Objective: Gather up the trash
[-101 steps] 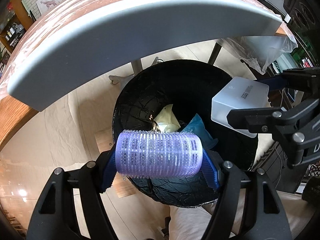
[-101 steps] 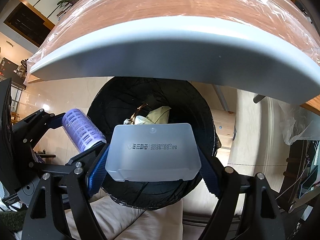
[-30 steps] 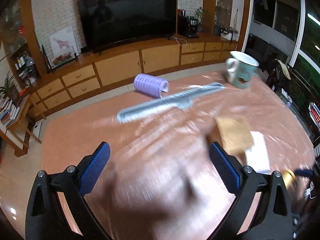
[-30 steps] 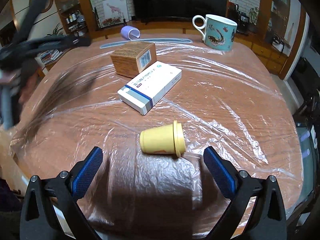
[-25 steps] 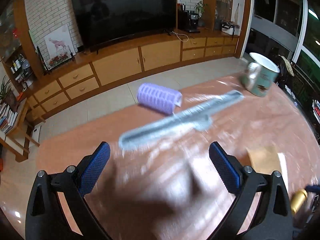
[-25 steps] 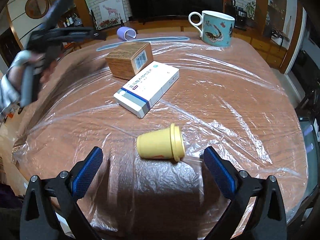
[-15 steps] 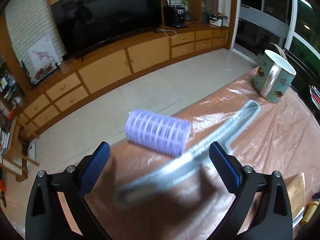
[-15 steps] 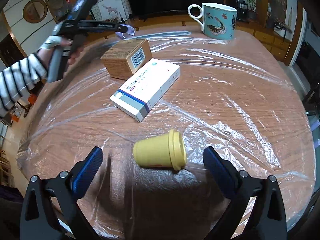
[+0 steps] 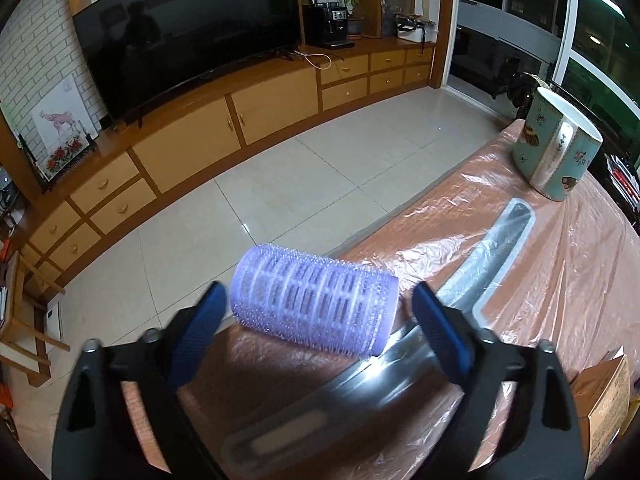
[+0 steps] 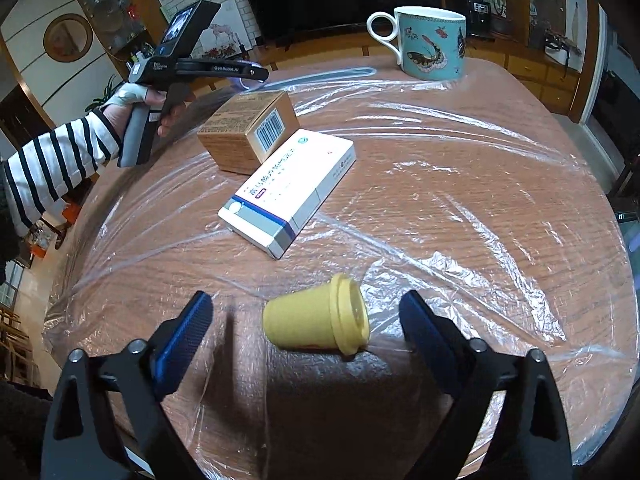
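A purple hair roller [image 9: 316, 303] lies on its side near the far edge of the plastic-covered wooden table [image 9: 568, 288]. My left gripper [image 9: 320, 328] is open, its jaws on either side of the roller, not touching it. A small yellow cup [image 10: 318, 322] lies on its side near the table's front. My right gripper [image 10: 306, 328] is open, with the cup between its jaws and apart from both. The left gripper [image 10: 256, 74] also shows in the right wrist view at the far left.
A grey comb [image 9: 472, 280] lies beside the roller. A brown carton [image 10: 250, 130] and a white medicine box [image 10: 288, 190] lie mid-table. A teal mug [image 10: 430, 42] stands at the far edge. The floor drops away beyond the roller.
Both grippers let go of their loads over the bin, then came back to the table. The left has closed in on the roller, the right on the yellow cup.
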Tool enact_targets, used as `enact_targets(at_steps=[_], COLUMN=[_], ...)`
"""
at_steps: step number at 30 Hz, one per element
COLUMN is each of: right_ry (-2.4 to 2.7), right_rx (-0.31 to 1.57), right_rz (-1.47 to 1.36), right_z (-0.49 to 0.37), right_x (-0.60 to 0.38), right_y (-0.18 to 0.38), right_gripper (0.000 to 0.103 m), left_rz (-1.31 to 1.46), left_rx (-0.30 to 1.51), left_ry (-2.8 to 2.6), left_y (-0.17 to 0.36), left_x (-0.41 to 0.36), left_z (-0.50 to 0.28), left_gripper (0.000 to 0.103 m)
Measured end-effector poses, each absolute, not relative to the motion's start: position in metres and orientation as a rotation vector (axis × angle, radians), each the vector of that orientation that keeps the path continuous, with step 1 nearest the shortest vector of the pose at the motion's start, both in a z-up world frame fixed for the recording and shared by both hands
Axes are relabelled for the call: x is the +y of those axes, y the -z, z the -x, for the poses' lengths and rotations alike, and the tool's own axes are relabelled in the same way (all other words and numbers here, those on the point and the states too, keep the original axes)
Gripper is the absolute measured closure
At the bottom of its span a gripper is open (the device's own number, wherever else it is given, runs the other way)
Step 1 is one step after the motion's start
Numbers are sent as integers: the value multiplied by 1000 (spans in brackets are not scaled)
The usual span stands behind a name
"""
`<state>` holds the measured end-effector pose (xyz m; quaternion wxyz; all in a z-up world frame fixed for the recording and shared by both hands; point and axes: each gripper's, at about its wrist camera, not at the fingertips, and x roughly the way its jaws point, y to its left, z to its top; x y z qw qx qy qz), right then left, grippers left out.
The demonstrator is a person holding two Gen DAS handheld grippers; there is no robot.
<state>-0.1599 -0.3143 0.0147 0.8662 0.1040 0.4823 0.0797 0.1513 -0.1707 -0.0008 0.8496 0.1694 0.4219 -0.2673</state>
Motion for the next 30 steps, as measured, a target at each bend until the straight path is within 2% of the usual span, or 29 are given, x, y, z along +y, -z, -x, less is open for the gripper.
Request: enact_targets(at_steps=[2,4,6,11,12,16,17,18,30], right_ry=[-167,-145,-152,-173,-174,-194,-196,-197,-232], right_rx=[1002,1000,999,986,987,988,987,988,969], right_rz=[-231,-199,-161,-140,-140,-156,-160,-169,-225], right_z=[160,160,160,156,155,153,152,152,148], right_x=[-316,-315,-311,-310,-311,-314,-314,-315,-322], right_y=[-15,-15,-16,-15,-15,-13,-13,-13,-15], right_gripper=[18,24,37,48,56,56,56,56,56], left_rz=[-362,-368,-368,-358,-357,-330,-323,-309,-248], left_rx=[888,885,883,880,880,878,881,887,873], left_ry=[570,572,576,562,558,561,560,555,562], left_y=[1,0,-1,-5,-6,-13,-15,-16,-29], left_x=[-172,-172,-171,-170,-169,-165,-164,-162,-145], left_z=[-152,-152,-150,-143,-141,-131,-129,-128,-92], left_gripper=[24,24,24,25,25,26,32,33,33])
